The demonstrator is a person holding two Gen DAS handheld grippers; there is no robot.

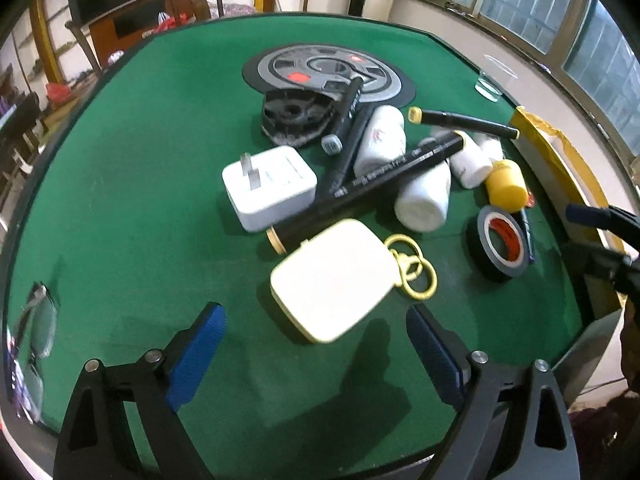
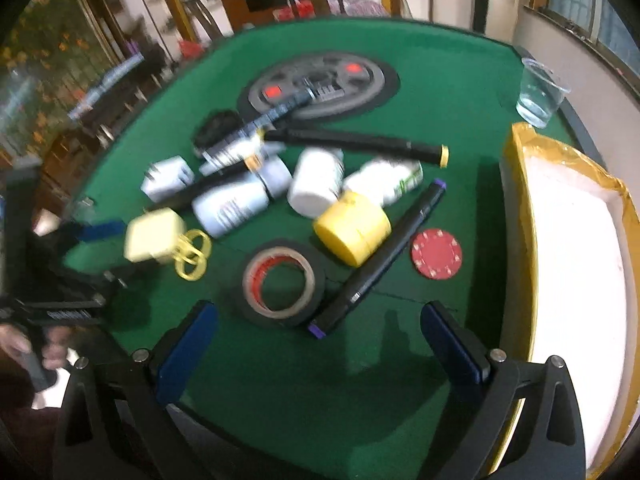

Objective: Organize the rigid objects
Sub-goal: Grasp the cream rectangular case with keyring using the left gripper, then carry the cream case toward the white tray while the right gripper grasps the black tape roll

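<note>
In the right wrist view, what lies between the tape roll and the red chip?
A black marker with purple ends lies diagonally between the tape roll and the red chip.

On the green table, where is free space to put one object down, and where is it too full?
Bare felt lies left of the white charger, out to the eyeglasses, and in front of the tape roll. It is crowded from the cream case up to the round centre panel, where markers and bottles overlap.

Evenly lit from above and from windows, soft shadows on the green table, strong fisheye bending at dark corners, motion blur throughout the right view.
</note>
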